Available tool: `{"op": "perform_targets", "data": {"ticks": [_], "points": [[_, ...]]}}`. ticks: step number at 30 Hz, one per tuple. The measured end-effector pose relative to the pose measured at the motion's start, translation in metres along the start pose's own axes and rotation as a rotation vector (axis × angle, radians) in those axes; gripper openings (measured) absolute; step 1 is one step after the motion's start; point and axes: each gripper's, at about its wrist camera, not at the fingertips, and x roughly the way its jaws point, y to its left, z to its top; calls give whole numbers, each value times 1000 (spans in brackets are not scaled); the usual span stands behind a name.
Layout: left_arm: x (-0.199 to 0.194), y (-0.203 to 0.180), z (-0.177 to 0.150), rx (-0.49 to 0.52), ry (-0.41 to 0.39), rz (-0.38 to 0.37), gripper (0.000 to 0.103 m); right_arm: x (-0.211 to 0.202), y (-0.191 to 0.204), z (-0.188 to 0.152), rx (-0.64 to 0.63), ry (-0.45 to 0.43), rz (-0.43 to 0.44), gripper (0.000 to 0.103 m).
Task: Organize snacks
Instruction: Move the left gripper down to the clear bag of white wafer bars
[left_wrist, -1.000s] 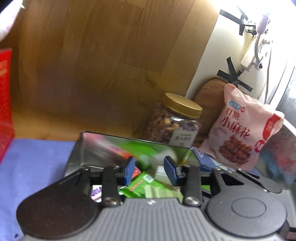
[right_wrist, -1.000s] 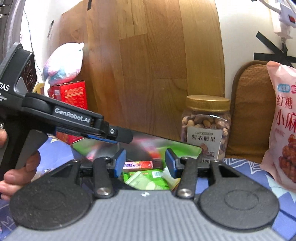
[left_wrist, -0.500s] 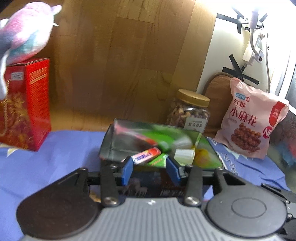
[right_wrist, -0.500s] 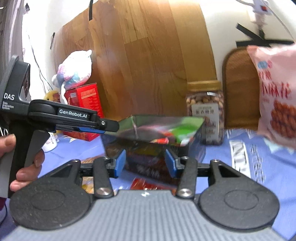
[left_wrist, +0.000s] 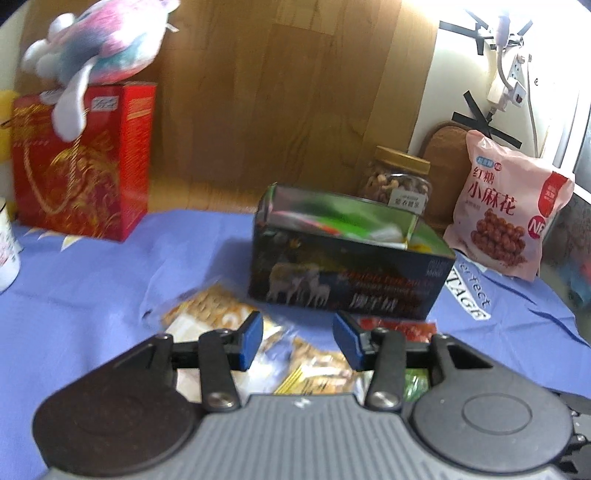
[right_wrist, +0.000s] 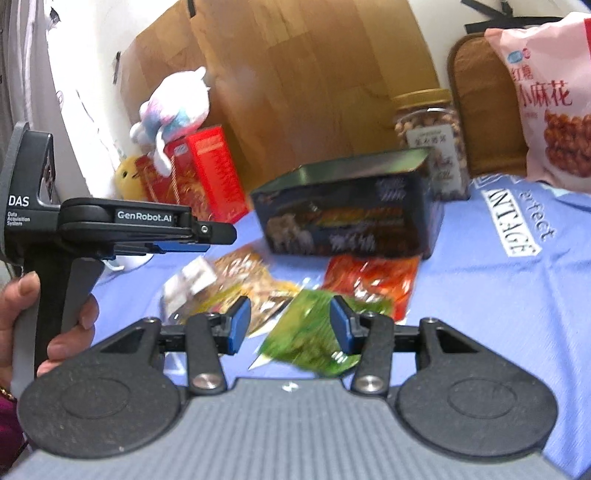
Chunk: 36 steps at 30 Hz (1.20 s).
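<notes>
Dark metal, the open tin stands mid-tabletop on the blue cloth and already holds several snacks: green, red and pale wrappers show over its rim, though blur hides exactly what they are. That part of the sorting looks done.

What is left lies loose on the cloth just in front of the tin: two yellow-orange cracker packets toward its left front corner, a red packet touching its front wall, and a green packet nearest the cameras. Behind the tin stand a nut jar and a pink bag; well to its left is a red box with a plush toy on top. Whether those belong to the job I cannot tell.

The left gripper hangs in front of the tin, above the cracker packets. Its fingers have just been opening and stand apart, with nothing between them. The right gripper is poised over the green packet; its fingers are spread wide, not pressing on the wrapper.

By my reading the task is partway through, with about four loose packets left to go in, and the green one seems the likeliest next pick.
</notes>
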Motion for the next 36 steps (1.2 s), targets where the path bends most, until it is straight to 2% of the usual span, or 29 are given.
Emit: {"op": "perform_targets", "data": {"ticks": [5, 13, 17, 21, 24, 29, 36], "points": [[-20, 14, -27, -3, -10, 5, 43, -1, 10, -11, -4, 16, 7, 51], [-47, 42, -65, -25, -20, 1, 49, 2, 22, -24, -21, 52, 4, 51], [-60, 68, -76, -79, -51, 23, 51, 5, 27, -25, -35, 66, 0, 51], [-63, 96, -86, -162, -47, 54, 51, 7, 31, -25, -30, 76, 16, 51], [-65, 113, -87, -251, -62, 17, 52, 13, 40, -25, -42, 90, 41, 51], [-62, 119, -86, -279, -61, -22, 54, 29, 60, -15, -128, 100, 72, 52], [-61, 129, -87, -341, -69, -82, 54, 77, 77, 31, -185, 62, 95, 53]]}}
